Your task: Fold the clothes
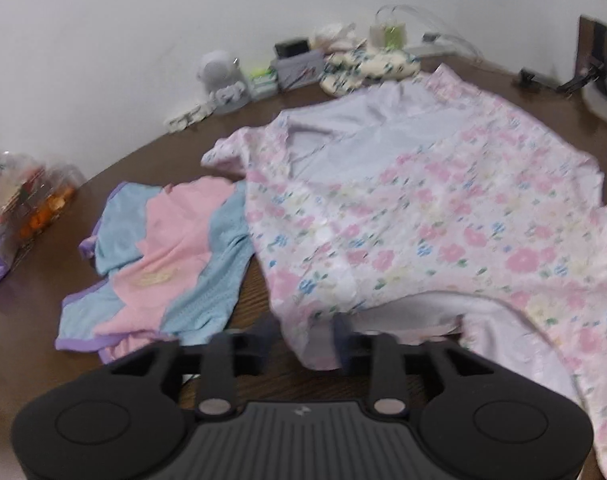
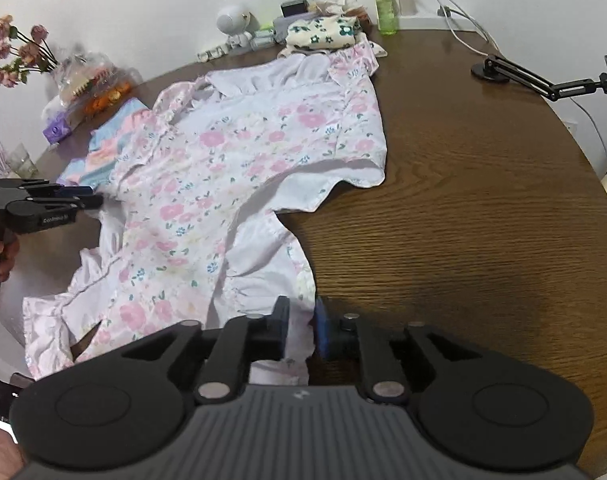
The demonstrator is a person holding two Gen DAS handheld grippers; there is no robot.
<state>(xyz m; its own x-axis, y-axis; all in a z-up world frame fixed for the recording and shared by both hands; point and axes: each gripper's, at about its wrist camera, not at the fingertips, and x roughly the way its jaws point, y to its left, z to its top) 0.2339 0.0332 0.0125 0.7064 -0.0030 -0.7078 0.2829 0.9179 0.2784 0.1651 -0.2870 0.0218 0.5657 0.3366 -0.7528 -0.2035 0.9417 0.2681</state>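
Fabric from the floral garment (image 2: 191, 208) fills the gap between the fingers of the right hand-held gripper (image 2: 301, 330) at the bottom centre of the right wrist view; the fingers stand a little apart with a pale fold of the hem between them, and whether they pinch it cannot be told. In the left wrist view the left hand-held gripper (image 1: 303, 334) sits at the bottom centre, its fingers spread wide, the right one against the near edge of the same garment (image 1: 423, 216) and the left one over bare wood. The right wrist view shows this gripper (image 2: 93, 200) from the side at the left edge of the frame, tips touching the cloth, a hand (image 2: 5, 254) on its handle.

The floral garment lies spread on the brown wooden counter (image 2: 463, 220), running from the bottom centre to the upper middle of the right wrist frame, its white lining turned up at the far collar. Just beside it, at the left middle of the left wrist frame, lies a smaller pink and blue garment (image 1: 163, 256) with purple trim, its edge tucked under the floral one.

Farther back, along the white wall (image 1: 183, 20), stand a folded cream cloth with dark flowers (image 2: 321, 32), a green bottle (image 2: 385, 10), a small white round device (image 2: 233, 20) and a white cable (image 2: 463, 20). Dried flowers (image 2: 19, 48) rise at the upper left, and a black jointed arm (image 2: 543, 78) reaches across the upper right.
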